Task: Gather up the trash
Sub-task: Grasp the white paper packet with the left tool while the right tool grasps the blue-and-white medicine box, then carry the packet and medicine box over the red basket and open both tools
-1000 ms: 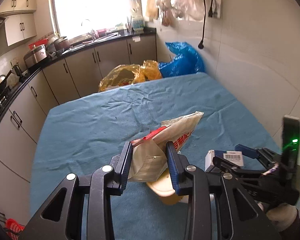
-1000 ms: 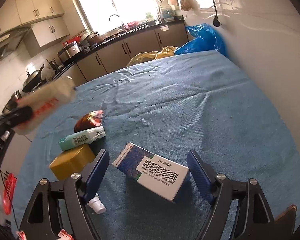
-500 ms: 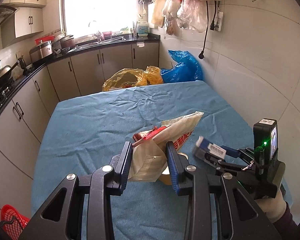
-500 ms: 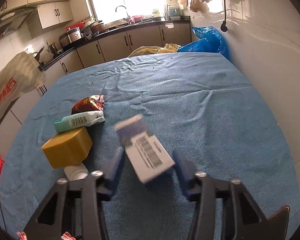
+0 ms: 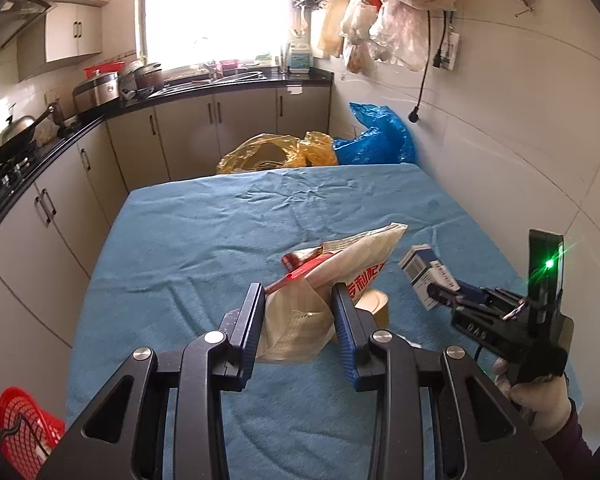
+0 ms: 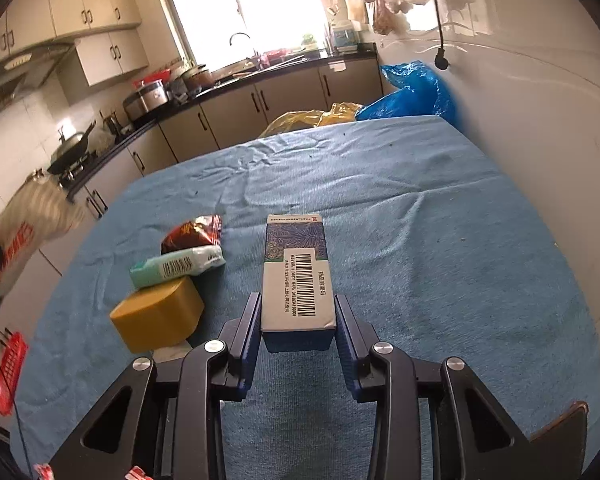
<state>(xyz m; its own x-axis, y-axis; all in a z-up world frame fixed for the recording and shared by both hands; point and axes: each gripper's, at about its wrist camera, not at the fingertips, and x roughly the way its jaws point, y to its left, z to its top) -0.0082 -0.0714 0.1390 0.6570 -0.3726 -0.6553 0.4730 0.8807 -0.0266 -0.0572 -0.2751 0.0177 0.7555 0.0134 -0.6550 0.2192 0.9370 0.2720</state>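
My left gripper [image 5: 298,300] is shut on a cream plastic bag [image 5: 352,256] with red print, held above the blue-clothed table [image 5: 188,240]. The bag shows blurred at the left edge of the right wrist view [image 6: 20,240]. My right gripper [image 6: 298,304] is closing its jaws on a blue-and-white barcoded box [image 6: 298,276], and the pads press its sides. The box points away from me, raised off the cloth [image 5: 424,268]. A yellow tub [image 6: 156,316], a green packet [image 6: 178,266] and a dark red snack wrapper [image 6: 192,234] lie to the box's left.
A yellow bag [image 5: 276,152] and a blue bag [image 5: 376,140] sit beyond the table's far edge. A tiled wall [image 6: 540,140] runs along the right side. Cabinets [image 5: 52,216] line the left, and a red basket [image 5: 24,420] is on the floor there.
The right jaws have closed from wide open onto the box, which swung from lying crosswise to pointing lengthwise and came up off the cloth. The left gripper shifted sideways, still holding the bag.
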